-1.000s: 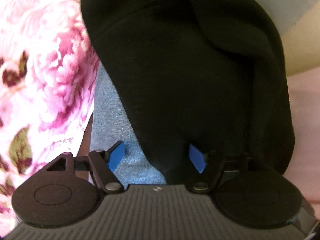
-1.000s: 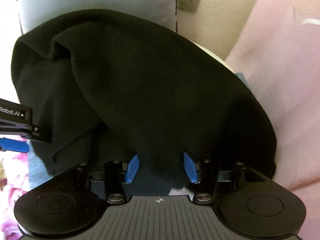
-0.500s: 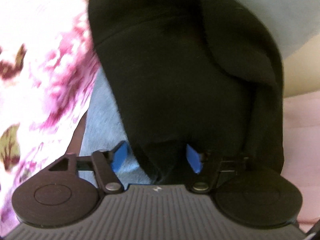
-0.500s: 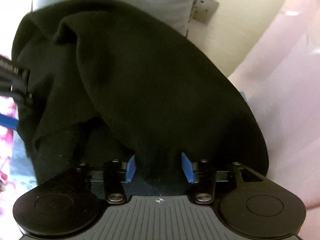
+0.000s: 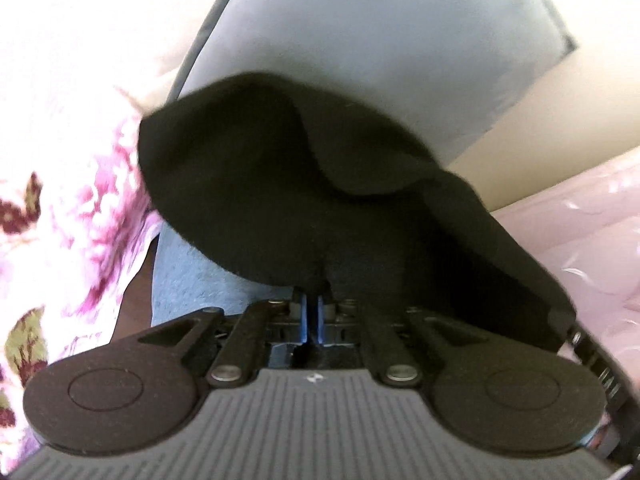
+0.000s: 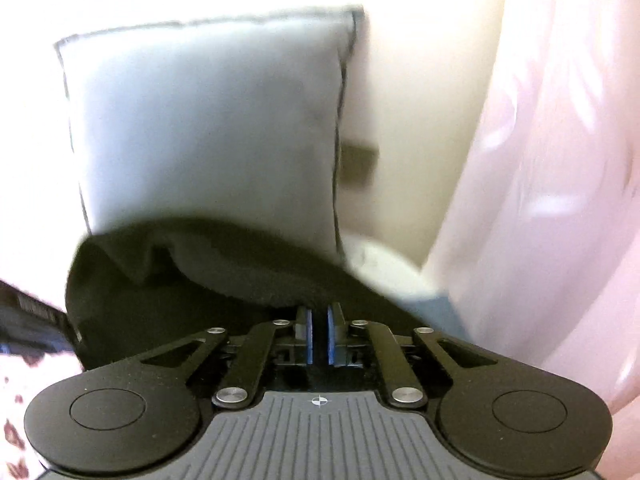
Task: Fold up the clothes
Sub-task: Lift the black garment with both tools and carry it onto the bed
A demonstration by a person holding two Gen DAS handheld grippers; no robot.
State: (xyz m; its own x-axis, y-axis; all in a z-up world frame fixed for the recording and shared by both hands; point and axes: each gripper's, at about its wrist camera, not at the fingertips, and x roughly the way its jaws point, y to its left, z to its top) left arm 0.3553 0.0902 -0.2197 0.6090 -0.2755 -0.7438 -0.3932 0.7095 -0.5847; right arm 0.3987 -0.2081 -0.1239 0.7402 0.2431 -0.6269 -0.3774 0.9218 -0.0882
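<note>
**A:** What is the left gripper (image 5: 312,312) doing?

**B:** It is pinching the black garment (image 5: 288,184); its blue pads (image 5: 303,316) are pressing nearly together on a gathered edge of the cloth at the 6 o'clock side of the garment; the fabric is billowing upward and outward from the pinch toward 12 o'clock, and one flap is trailing down toward 4 o'clock.

**A:** And the right gripper (image 6: 319,336)?

**B:** It is clamping the same black garment (image 6: 192,264); the blue pads (image 6: 331,338) are sitting close with a thin strip of dark cloth between them; the cloth is draping away toward 9 o'clock, where the body of the other gripper is showing at the frame's edge.

**A:** What is lying around the garment?

**B:** In the left view a blue towel (image 5: 188,276) is lying under the cloth at 8 o'clock; a floral sheet (image 5: 64,216) is filling the 9 o'clock side; a grey cushion (image 5: 380,52) is standing behind at 12 o'clock; pink bedding (image 5: 592,240) is lying at 3 o'clock.

**A:** Is the right view showing the same?

**B:** The grey cushion (image 6: 208,120) is leaning against a pale wall (image 6: 416,80) at 11 o'clock; a blurred wall socket (image 6: 358,164) is sitting just right of it; pink bedding (image 6: 560,160) is rising at 3 o'clock; the picture is smeared by motion.
</note>
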